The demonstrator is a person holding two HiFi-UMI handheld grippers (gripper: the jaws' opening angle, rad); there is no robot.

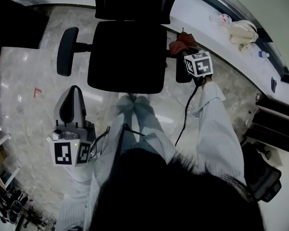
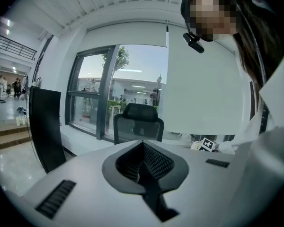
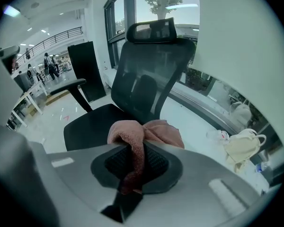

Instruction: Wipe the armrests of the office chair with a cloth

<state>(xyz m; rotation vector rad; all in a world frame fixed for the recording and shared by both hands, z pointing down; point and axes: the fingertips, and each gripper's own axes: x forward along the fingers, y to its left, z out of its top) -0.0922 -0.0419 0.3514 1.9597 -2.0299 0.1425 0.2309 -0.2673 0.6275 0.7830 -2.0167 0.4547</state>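
Right hand-held gripper (image 3: 131, 162): clamped on pink cloth (image 3: 156, 131), bunched over office chair's (image 1: 127, 57) right armrest (image 1: 182, 75), likely for wiping | Left hand-held gripper (image 1: 73, 97): closed, empty, idle near-left of seat

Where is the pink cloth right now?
Head view, right side: the cloth sits beside the chair seat at that side's armrest, clamped in the right claw.
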